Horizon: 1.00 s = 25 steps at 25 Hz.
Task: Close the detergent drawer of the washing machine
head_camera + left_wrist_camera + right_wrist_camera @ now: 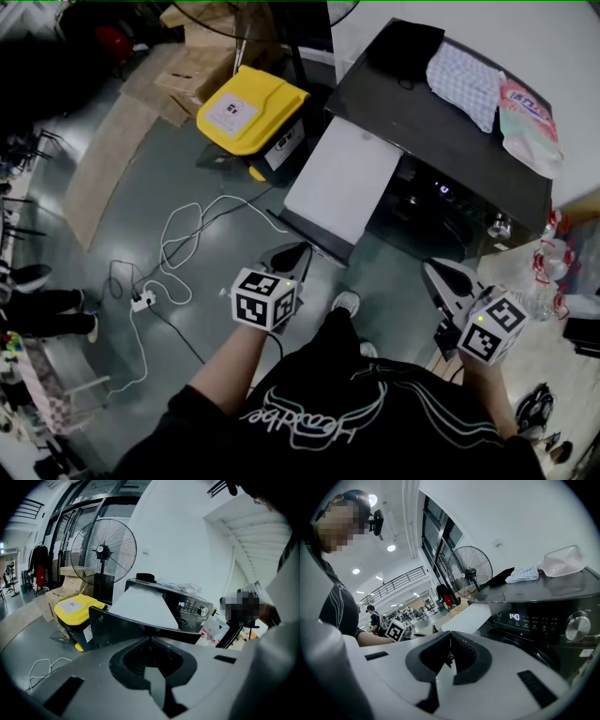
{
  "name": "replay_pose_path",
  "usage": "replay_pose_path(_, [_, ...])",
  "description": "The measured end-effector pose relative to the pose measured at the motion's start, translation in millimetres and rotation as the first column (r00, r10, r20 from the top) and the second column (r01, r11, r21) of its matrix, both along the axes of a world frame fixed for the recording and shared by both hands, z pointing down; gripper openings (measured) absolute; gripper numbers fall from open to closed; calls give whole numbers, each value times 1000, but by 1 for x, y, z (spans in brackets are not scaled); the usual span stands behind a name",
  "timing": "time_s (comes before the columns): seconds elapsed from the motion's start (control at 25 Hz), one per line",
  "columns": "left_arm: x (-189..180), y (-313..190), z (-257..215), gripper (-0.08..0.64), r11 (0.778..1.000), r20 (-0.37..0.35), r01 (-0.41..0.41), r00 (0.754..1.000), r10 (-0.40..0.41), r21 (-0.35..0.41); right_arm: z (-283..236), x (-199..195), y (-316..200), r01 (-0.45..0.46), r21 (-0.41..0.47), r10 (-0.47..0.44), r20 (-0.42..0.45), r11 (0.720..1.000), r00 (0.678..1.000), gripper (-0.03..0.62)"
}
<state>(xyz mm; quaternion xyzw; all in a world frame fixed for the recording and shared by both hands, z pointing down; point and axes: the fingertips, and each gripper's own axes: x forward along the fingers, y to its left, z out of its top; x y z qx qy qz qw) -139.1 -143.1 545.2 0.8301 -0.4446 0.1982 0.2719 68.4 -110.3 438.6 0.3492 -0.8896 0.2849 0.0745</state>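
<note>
The dark washing machine [469,178] stands at the upper right of the head view. Its detergent drawer [342,178] is pulled far out toward me, with a white top and a dark front panel [140,627]. My left gripper [294,255] is shut and empty, its tips just short of that front panel; I cannot tell whether they touch it. In the left gripper view the left gripper [150,640] points straight at the panel. My right gripper [437,276] is shut and empty, held in front of the machine, right of the drawer. The right gripper [450,641] faces the lit control panel [534,619].
A black cloth [405,45], a checked cloth [464,80] and a pink bag [530,112] lie on the machine. A yellow-lidded bin [251,111] stands left of the drawer, with a fan [103,552] behind. White cables and a power strip [142,300] cross the floor at left. Bottles [544,272] stand at right.
</note>
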Motion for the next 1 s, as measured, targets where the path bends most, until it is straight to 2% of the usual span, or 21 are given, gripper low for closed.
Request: replay_pose_path(1.0, [3,-18,-4,23,1000,3,-1,1000,1,-2,6,-1,-13,-9,-25,9,18,1000,1000,28])
